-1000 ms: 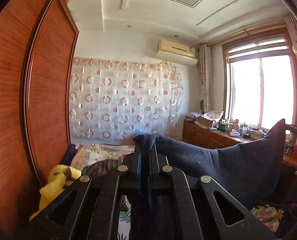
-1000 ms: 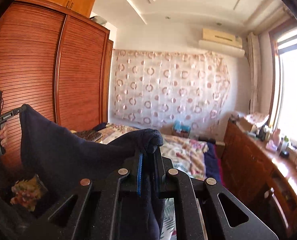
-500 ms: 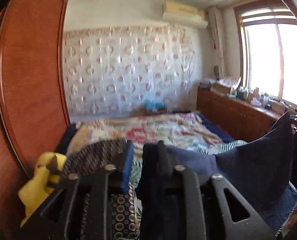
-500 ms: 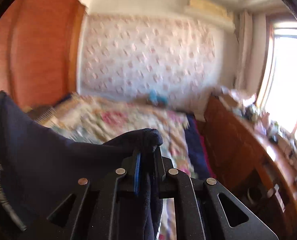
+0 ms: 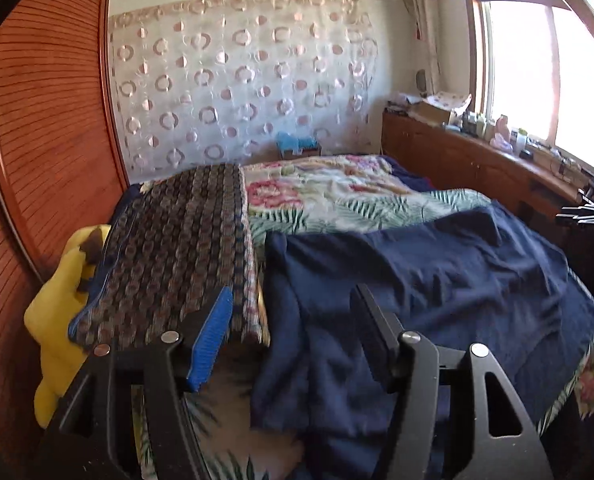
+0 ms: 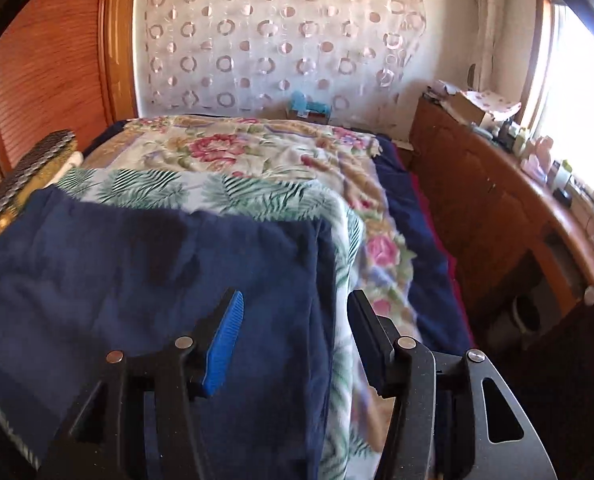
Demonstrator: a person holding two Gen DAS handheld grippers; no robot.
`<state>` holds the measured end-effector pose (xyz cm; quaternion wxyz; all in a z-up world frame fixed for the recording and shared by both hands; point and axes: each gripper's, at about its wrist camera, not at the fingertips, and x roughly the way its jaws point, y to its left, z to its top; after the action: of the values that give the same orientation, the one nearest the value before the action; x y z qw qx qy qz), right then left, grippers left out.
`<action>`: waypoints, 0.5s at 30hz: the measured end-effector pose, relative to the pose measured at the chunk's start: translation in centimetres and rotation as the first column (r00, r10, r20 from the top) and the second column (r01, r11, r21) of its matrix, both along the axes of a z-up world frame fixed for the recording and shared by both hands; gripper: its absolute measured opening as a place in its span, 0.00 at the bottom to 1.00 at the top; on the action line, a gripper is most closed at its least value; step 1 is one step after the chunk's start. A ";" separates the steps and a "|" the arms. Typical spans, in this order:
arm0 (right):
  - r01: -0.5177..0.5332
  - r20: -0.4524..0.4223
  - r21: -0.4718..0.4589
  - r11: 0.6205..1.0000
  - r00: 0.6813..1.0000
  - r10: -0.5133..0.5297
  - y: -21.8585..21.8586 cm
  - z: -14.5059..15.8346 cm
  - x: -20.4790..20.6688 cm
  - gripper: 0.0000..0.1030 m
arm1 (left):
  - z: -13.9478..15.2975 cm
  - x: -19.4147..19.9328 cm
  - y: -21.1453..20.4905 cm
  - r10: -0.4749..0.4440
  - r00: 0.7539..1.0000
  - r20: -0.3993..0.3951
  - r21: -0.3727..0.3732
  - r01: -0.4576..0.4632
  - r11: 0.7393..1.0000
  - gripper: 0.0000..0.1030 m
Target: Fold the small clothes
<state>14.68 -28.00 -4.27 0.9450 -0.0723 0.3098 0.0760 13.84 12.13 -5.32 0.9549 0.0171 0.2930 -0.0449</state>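
Observation:
A navy blue garment (image 5: 417,276) lies spread on the flowered bedspread (image 5: 337,196); it also shows in the right wrist view (image 6: 157,276). My left gripper (image 5: 293,304) is open and empty just above the garment's near left edge. My right gripper (image 6: 295,304) is open and empty above the garment's near right edge. Each has one blue-padded finger and one black finger. The garment's near hem is hidden behind the gripper bodies.
A dark patterned folded cloth (image 5: 177,248) lies on the bed left of the garment, with a yellow plush toy (image 5: 61,312) beside it. A wooden wardrobe (image 5: 37,120) stands on the left. A wooden cabinet (image 6: 509,208) with clutter runs under the window on the right.
Both grippers held the navy garment up in the air, then swung down to the bed and opened. The garment now lies spread on the bedspread, released.

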 end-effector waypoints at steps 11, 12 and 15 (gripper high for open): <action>0.028 -0.071 0.053 0.998 0.997 -0.024 -5.8 -3.4 -8.4 0.54 | -5.1 -4.9 1.1 0.036 0.989 -0.144 -0.023 -0.040 0.999 0.60; 0.033 -0.079 0.065 0.997 0.997 -0.028 -6.1 -3.5 -8.5 0.54 | -5.4 -5.2 1.2 0.036 0.988 -0.148 -0.026 -0.041 0.999 0.60; 0.021 -0.063 0.086 0.996 0.998 -0.016 -5.4 -3.5 -8.8 0.54 | -6.0 -5.8 1.0 0.037 0.985 -0.166 -0.045 -0.045 0.998 0.60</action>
<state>5.93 -33.37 -7.75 0.9378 -0.0261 0.3363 0.0827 8.05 13.15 -11.34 0.9283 -0.0158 0.3701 -0.0337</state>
